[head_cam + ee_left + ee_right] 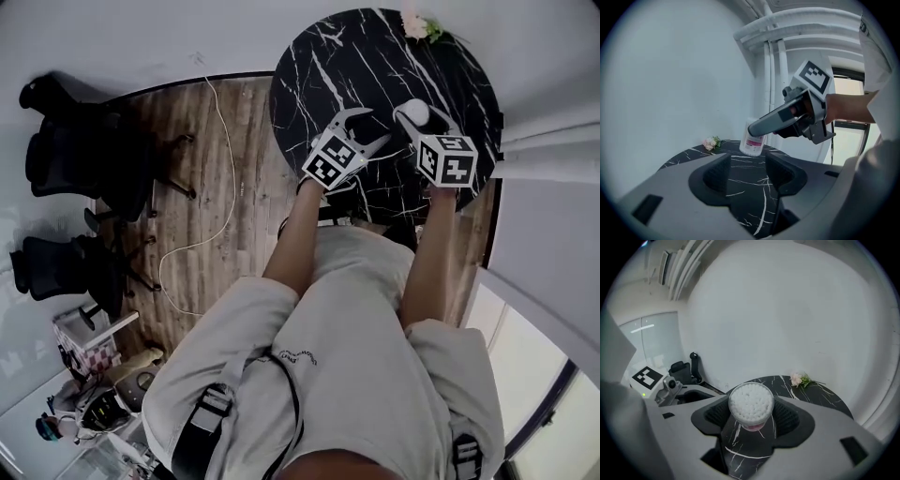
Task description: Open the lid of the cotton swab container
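While right tongs (751, 420) clamp round clear container (753, 426), fluffy white swabs (751, 401) show.

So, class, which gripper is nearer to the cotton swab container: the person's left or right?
Right. The right gripper grips the cotton swab container between its jaws. The left gripper is open and empty, to the container's left in the head view, not touching it.

Glossy black marble-look bench (375, 66), white veins. Wood-plank floor (216, 216). Clear smooth plastic cotton swab container (751, 405). Dark matt plastic fingers (717, 173), ribbed inner faces.
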`<state>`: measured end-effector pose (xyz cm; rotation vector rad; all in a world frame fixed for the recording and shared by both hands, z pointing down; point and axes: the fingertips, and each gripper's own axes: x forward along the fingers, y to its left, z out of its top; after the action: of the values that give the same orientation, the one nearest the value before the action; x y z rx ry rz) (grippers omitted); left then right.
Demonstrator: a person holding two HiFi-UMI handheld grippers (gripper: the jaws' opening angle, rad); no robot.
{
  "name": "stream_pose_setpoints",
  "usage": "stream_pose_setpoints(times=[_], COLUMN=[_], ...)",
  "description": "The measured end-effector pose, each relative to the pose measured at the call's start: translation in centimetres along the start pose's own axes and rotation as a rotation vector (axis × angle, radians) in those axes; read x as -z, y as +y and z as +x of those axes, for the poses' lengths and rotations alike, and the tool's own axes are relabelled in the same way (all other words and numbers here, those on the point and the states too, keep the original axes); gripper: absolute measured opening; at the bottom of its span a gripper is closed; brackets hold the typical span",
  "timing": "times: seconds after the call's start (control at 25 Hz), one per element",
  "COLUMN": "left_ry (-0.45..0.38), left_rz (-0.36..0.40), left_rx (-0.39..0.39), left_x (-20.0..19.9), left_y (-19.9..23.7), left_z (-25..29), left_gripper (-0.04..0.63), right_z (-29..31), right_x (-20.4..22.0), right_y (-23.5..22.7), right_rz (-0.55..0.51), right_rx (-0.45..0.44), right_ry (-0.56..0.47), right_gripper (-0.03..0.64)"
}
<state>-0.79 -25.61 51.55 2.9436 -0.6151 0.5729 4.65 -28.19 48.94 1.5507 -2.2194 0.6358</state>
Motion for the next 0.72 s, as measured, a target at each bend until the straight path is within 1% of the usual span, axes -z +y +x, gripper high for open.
stream_pose_setpoints(times=[0.04, 0.08, 0.2, 0.32, 0.4, 0.56, 0.72], left_ry=[0.003, 0.003, -0.008, -0.016, -0.029, -0.044, -0.059], left_rz=[0.008, 0.018, 0.042, 0.054, 0.052, 0.058, 0.062], left_rx=[-0.011, -0.028, -0.070, -0.088, -0.092, -0.079, -0.089], left_x=[-0.2, -0.5, -1.1, -1.6, -1.8, -2.5, -2.6], left_y=[0.2, 0.4, 1.1, 1.6, 1.7, 1.6, 1.7], left_z=[0.0, -0.1, -0.2, -0.3, -0.2, -0.4, -0.4], left_gripper=[0.236, 0.251, 0.273, 0.281, 0.281, 0.281, 0.281], right_z=[-0.1, -0.2, -0.4, 0.0, 0.3, 0.6, 0.5], right_x=[-0.6, -1.2, -2.3, -3.1, -3.2, -3.0, -2.7], right_y=[0.6, 1.3, 4.0, 6.5, 7.6, 8.6, 8.7], right_rz=[-0.008, -0.020, -0.067, -0.088, -0.095, -0.109, -0.095], right_rx=[-0.016, -0.034, -0.098, -0.158, -0.179, -0.194, -0.205], right_ry=[-0.006, -0.009, -0.004, 0.010, 0.026, 0.060, 0.072], right_gripper=[0.302, 0.302, 0.302, 0.302, 0.302, 0.302, 0.302])
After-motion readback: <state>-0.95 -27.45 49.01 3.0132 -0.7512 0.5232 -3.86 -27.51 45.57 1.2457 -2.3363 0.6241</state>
